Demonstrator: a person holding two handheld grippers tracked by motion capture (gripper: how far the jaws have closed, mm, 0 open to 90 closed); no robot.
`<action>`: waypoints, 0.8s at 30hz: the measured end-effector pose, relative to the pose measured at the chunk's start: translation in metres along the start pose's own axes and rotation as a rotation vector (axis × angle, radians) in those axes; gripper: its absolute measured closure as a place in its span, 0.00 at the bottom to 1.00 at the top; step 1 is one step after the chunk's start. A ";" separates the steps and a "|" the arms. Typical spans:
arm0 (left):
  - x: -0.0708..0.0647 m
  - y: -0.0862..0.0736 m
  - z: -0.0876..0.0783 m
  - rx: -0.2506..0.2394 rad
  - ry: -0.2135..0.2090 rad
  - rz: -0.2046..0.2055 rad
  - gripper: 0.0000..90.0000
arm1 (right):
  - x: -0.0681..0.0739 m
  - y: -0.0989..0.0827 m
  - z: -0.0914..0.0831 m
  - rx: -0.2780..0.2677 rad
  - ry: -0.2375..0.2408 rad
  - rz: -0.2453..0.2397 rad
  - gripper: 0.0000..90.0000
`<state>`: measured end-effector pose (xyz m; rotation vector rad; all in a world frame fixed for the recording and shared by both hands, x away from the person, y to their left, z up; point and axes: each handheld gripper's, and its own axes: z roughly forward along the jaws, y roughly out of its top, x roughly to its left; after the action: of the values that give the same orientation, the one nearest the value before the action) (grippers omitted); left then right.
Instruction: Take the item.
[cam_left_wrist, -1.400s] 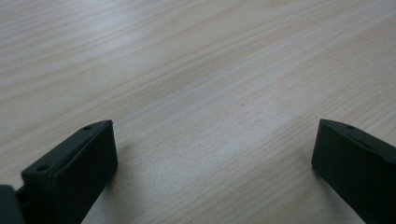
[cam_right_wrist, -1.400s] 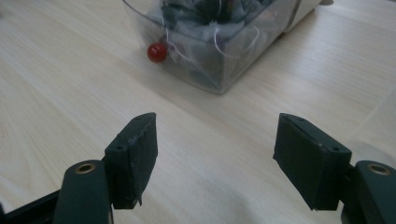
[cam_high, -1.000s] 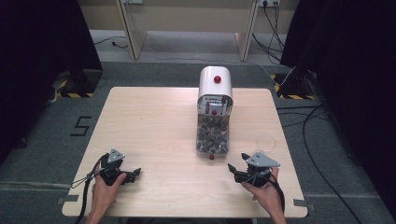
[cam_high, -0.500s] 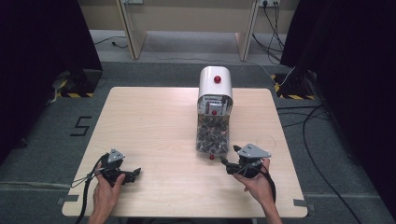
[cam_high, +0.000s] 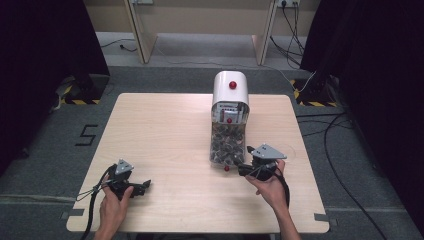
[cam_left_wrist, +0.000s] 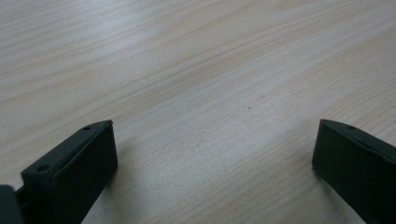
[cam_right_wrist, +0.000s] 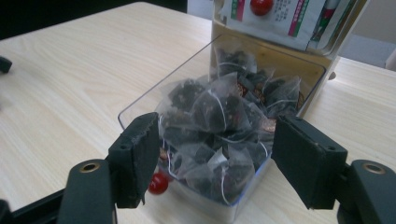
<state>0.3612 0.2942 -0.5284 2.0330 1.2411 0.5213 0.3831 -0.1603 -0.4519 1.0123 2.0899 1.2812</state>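
The clear drawer (cam_right_wrist: 219, 140) is a see-through plastic tray pulled out from the foot of a white dispenser (cam_high: 230, 90) with a red knob, which stands toward the far edge of the table (cam_high: 165, 130), right of its middle. The drawer is heaped with pyramid tea bags (cam_right_wrist: 217, 109) of dark leaf, and a small red knob (cam_right_wrist: 158, 183) sits on its front wall. The right gripper (cam_right_wrist: 215, 158) is open just before that front, jaws either side. The left gripper (cam_left_wrist: 212, 154) rests open near the table's near-left corner.

Cables (cam_high: 320, 127) on grey floor (cam_high: 190, 75), "5" mark (cam_high: 88, 135).
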 end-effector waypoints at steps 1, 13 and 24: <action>0.000 0.000 0.000 0.000 0.000 0.000 0.00 | 0.000 0.000 0.000 0.000 0.000 0.000 0.37; 0.000 0.000 0.000 -0.001 0.000 -0.001 0.00 | 0.000 0.008 0.025 0.001 -0.039 -0.005 0.50; 0.000 0.000 0.000 0.000 0.000 0.000 0.00 | -0.003 0.013 0.050 0.027 -0.040 -0.005 0.55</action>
<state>0.3611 0.2942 -0.5285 2.0329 1.2409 0.5209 0.4251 -0.1318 -0.4626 1.0351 2.0834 1.2228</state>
